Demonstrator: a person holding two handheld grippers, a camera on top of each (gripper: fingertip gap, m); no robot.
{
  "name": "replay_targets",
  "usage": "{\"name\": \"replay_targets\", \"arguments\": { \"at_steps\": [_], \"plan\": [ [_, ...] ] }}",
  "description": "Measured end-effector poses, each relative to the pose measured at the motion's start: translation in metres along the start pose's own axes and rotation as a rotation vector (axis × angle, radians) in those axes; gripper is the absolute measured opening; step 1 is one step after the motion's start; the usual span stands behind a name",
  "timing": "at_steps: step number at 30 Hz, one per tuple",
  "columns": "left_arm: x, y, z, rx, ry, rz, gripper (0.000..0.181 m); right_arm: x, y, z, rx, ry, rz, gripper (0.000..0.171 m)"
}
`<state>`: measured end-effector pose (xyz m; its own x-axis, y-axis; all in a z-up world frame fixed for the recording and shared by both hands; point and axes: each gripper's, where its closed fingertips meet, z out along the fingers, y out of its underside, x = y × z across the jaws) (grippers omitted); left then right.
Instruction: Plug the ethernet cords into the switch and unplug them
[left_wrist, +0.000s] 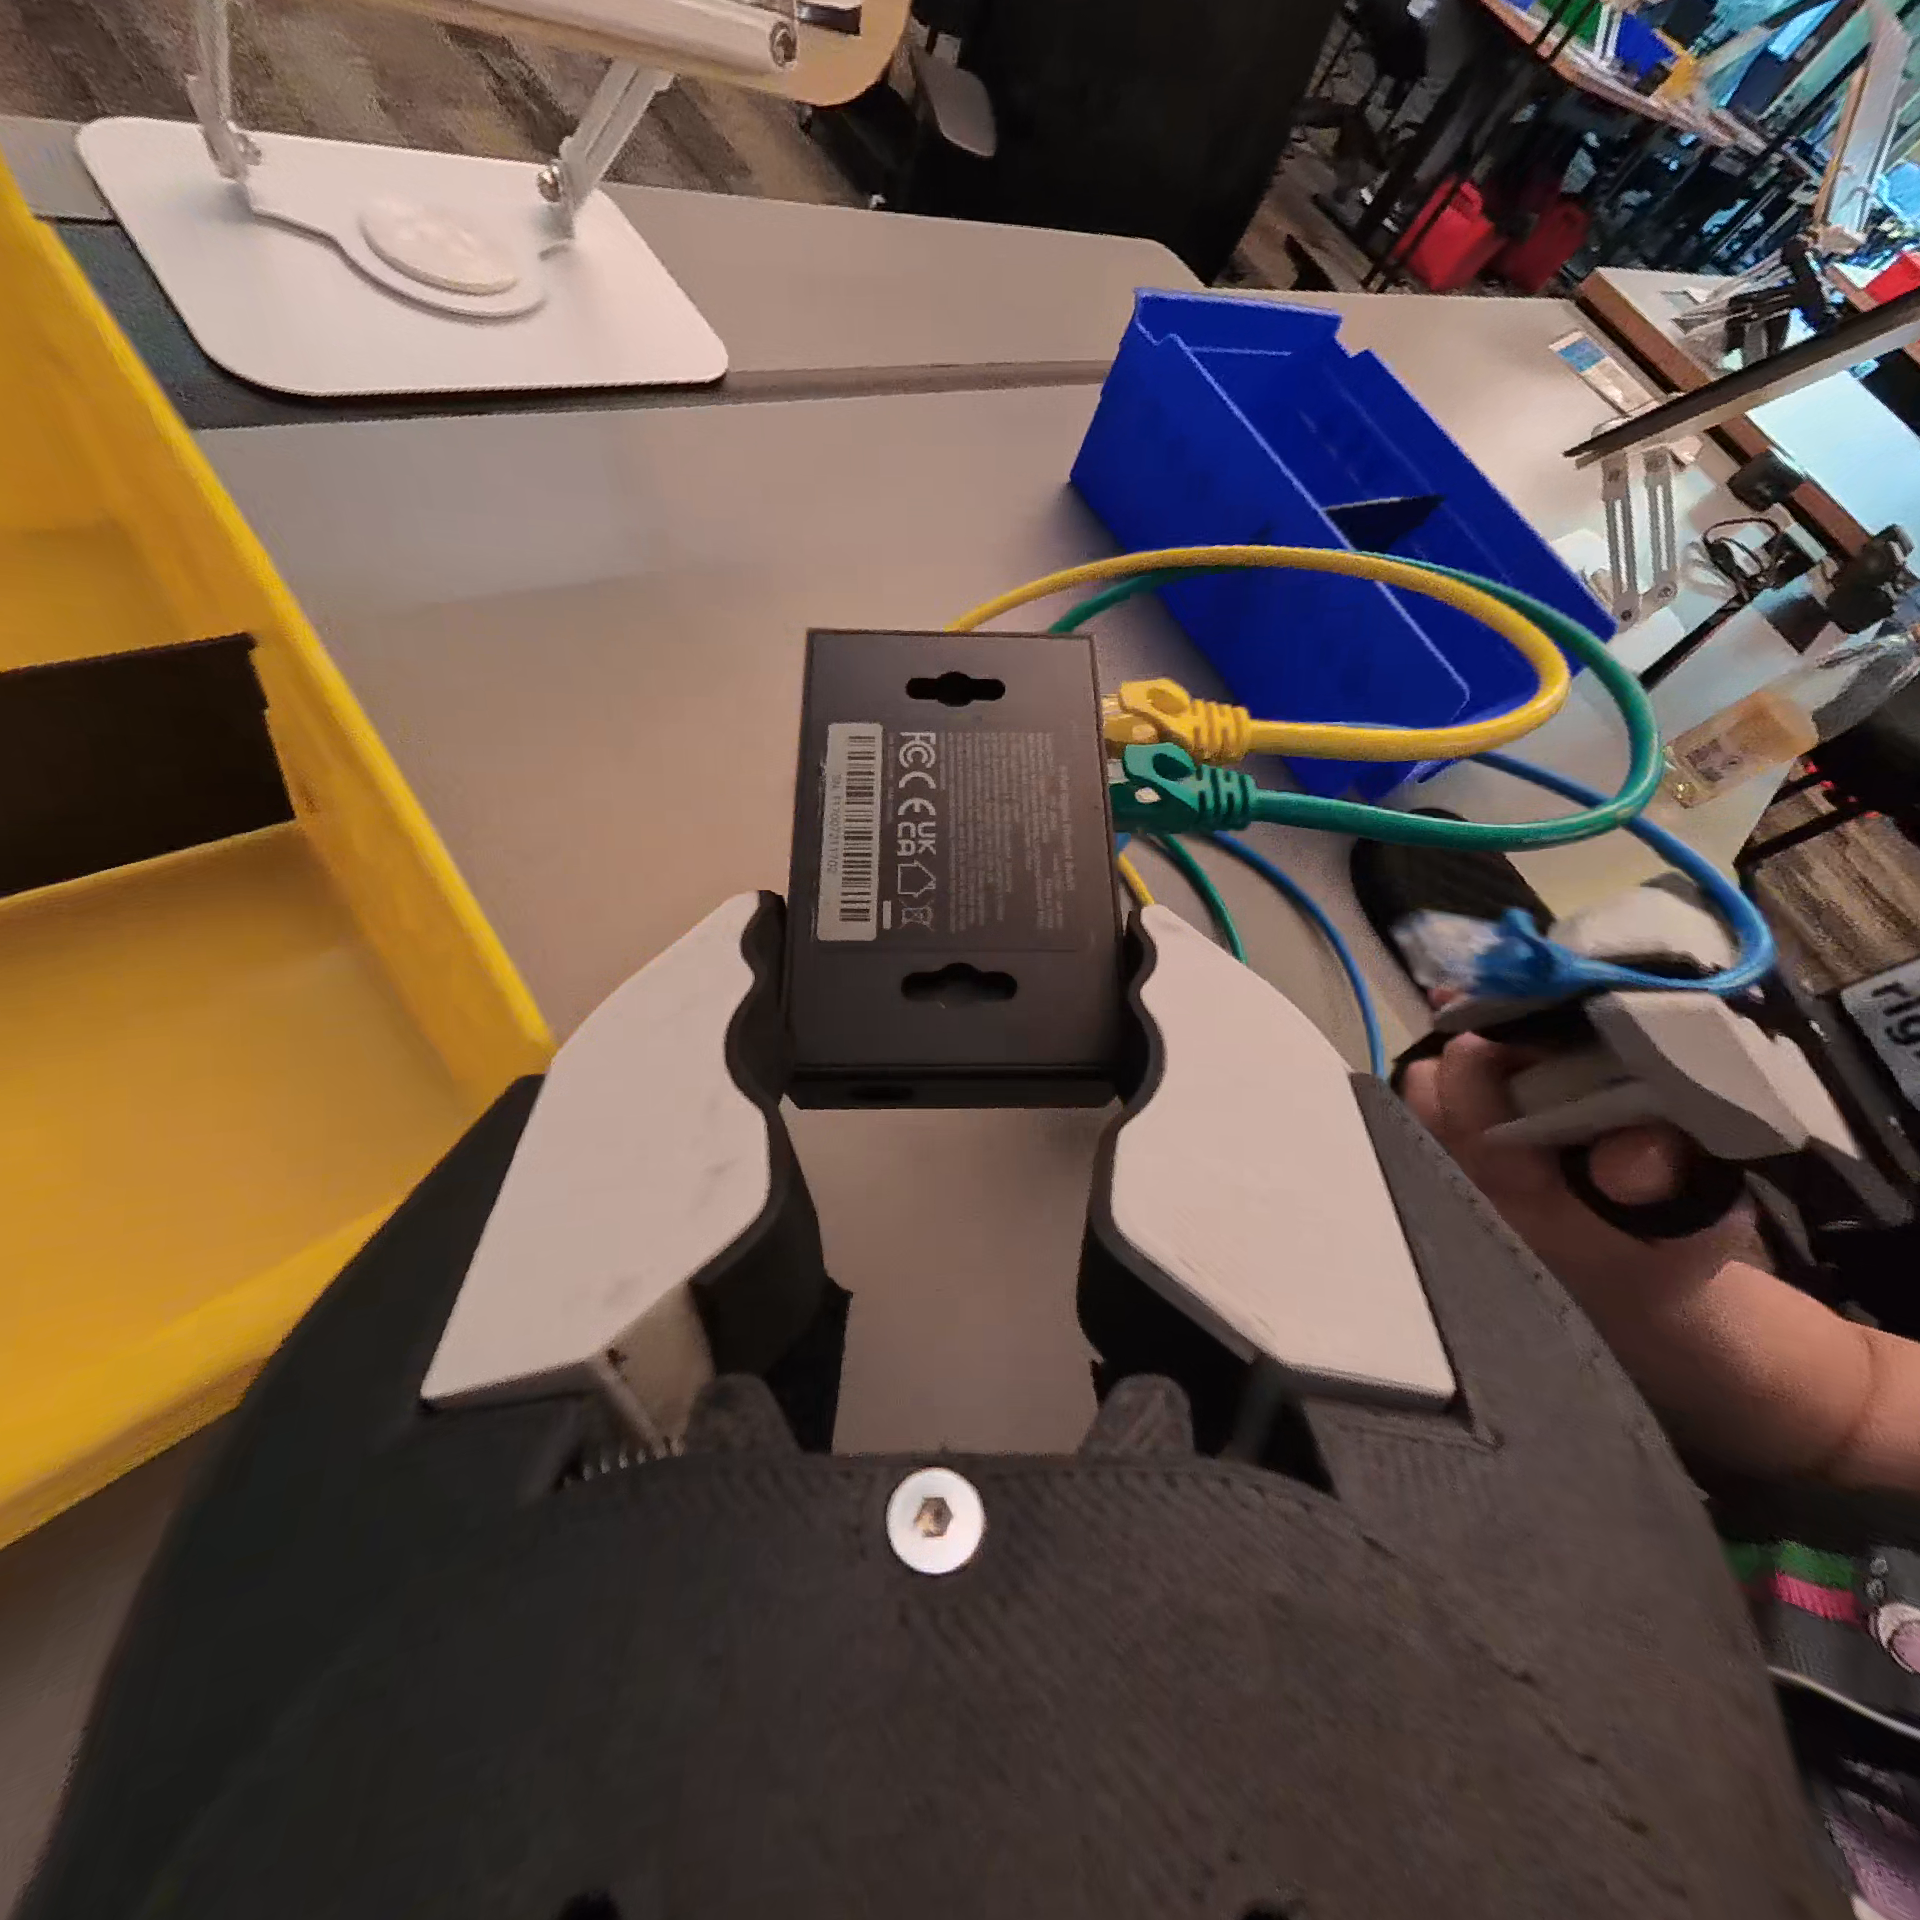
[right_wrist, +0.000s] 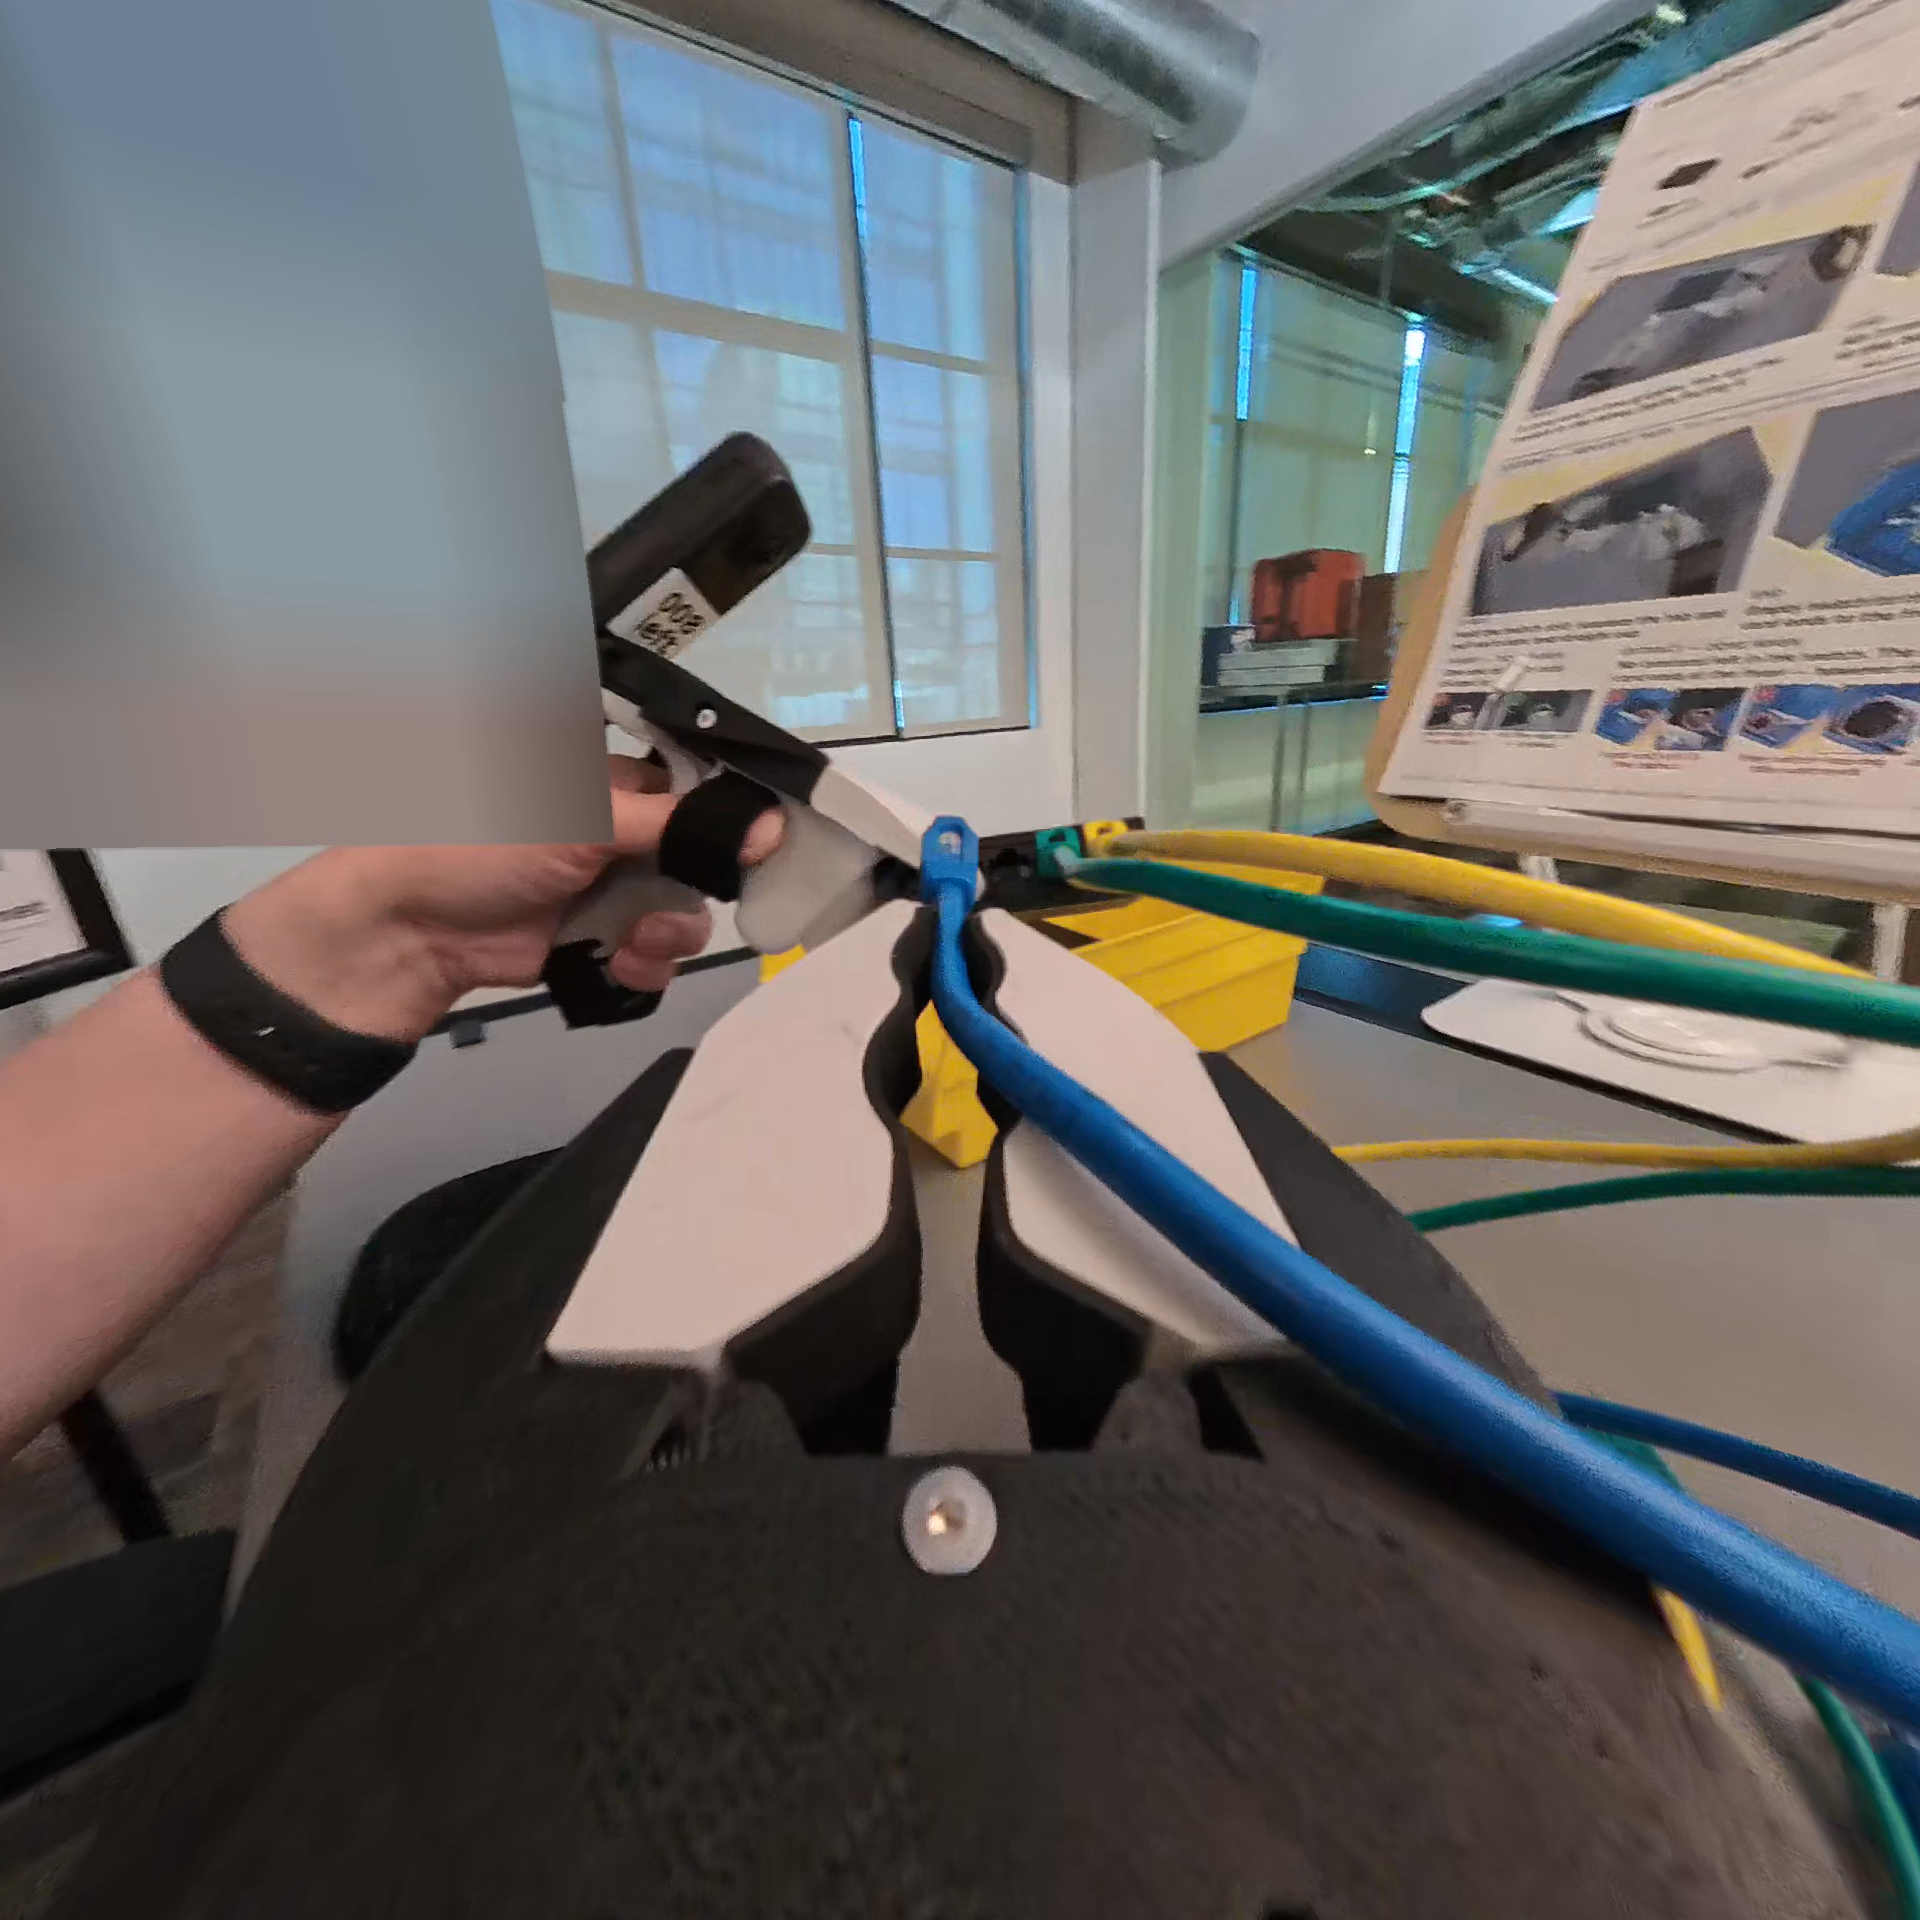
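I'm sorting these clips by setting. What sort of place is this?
Probably a lab or workshop office. A grey worktable carries a blue plastic parts bin and a yellow plastic bin; an illustrated instruction sheet on a board stands nearby, and cluttered workbenches fill the background.

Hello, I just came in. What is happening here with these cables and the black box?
A person works with two hand-held grippers. The left gripper is shut on the black switch and holds it above the grey table, underside up. The yellow cord and the green cord are plugged into its side. The right gripper is shut on the blue cord just behind its plug, which is near the switch but not yet in a port. A blue bin stands behind.
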<state>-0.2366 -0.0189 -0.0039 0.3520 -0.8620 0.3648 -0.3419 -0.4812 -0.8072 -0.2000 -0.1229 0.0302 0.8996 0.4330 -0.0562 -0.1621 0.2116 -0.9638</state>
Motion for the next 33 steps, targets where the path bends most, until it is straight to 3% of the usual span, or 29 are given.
{"name": "replay_targets", "arguments": {
  "at_steps": [19, 33],
  "plan": [
    [0.022, -0.006, 0.003, 0.013, 0.018, 0.106, 0.06, 0.016, 0.011, 0.027, -0.098, 0.04, -0.22, 0.006],
    [0.046, -0.031, -0.009, 0.168, -0.183, 0.49, 0.06, 0.016, -0.009, 0.021, -0.001, 0.062, -0.335, 0.006]
  ]
}}
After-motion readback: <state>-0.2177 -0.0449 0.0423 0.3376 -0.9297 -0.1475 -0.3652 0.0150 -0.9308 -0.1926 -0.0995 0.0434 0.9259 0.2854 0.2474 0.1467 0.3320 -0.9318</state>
